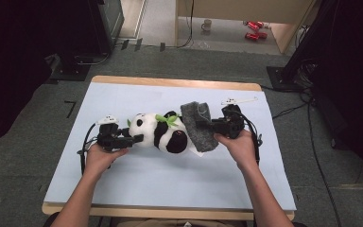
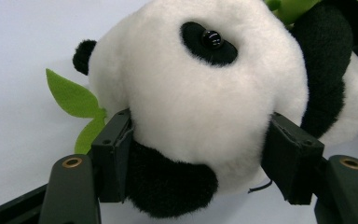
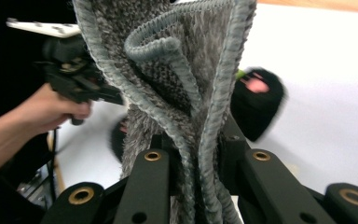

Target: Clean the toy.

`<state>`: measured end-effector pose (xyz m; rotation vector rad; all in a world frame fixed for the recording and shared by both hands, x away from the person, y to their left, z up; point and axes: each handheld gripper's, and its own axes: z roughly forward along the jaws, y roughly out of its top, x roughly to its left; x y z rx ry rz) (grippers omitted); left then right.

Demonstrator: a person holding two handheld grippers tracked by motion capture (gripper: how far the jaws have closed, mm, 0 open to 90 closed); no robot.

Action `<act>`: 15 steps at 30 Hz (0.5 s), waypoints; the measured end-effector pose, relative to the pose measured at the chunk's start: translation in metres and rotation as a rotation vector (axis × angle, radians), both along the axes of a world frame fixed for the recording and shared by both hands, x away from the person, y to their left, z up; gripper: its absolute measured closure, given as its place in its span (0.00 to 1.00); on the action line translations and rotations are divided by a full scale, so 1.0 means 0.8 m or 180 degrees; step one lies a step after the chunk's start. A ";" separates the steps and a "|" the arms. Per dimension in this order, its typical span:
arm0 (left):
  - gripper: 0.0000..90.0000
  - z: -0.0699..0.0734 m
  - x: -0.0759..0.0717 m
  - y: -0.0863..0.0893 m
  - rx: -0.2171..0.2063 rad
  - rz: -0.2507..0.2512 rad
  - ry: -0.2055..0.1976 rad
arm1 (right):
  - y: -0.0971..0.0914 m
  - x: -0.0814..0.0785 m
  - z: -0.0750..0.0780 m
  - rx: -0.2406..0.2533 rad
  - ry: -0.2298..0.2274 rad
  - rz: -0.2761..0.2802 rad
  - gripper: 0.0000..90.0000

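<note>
Jaws of left gripper [image 2: 196,158] pinch one panda [image 2: 200,93]; right gripper [image 3: 191,158] pinches one grey cloth [image 3: 177,70].

At mid-frame a plush panda [image 1: 158,132] lies on the pale blue table [image 1: 170,179]. The left gripper [image 1: 133,140] clasps its head. Right of centre, the right gripper [image 1: 202,124] pinches a grey knitted cloth [image 1: 197,125] over the panda's feet.

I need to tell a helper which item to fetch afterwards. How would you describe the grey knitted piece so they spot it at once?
Start at the pale blue table and find the panda plush lying at its middle. At the panda's feet end, the right claw is shut on the grey knitted piece. It is the one fuzzy charcoal fabric with a ribbed edge; everything beside it is black, white or green.
</note>
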<state>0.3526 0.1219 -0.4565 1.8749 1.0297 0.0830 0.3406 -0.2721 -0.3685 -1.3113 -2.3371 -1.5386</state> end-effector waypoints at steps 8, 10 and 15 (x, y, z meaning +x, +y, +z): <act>0.38 0.000 -0.003 -0.001 0.0022 0.0013 -0.0023 | 0.036 -0.011 0.015 0.0017 -0.0081 0.0278 0.88; 0.37 -0.001 -0.003 -0.001 0.0026 0.0008 -0.0025 | 0.044 -0.009 0.008 -0.0047 -0.0040 0.0315 0.88; 0.37 -0.002 -0.005 0.000 0.0065 -0.0030 -0.0040 | 0.047 -0.002 -0.018 -0.0055 0.0122 0.0313 0.87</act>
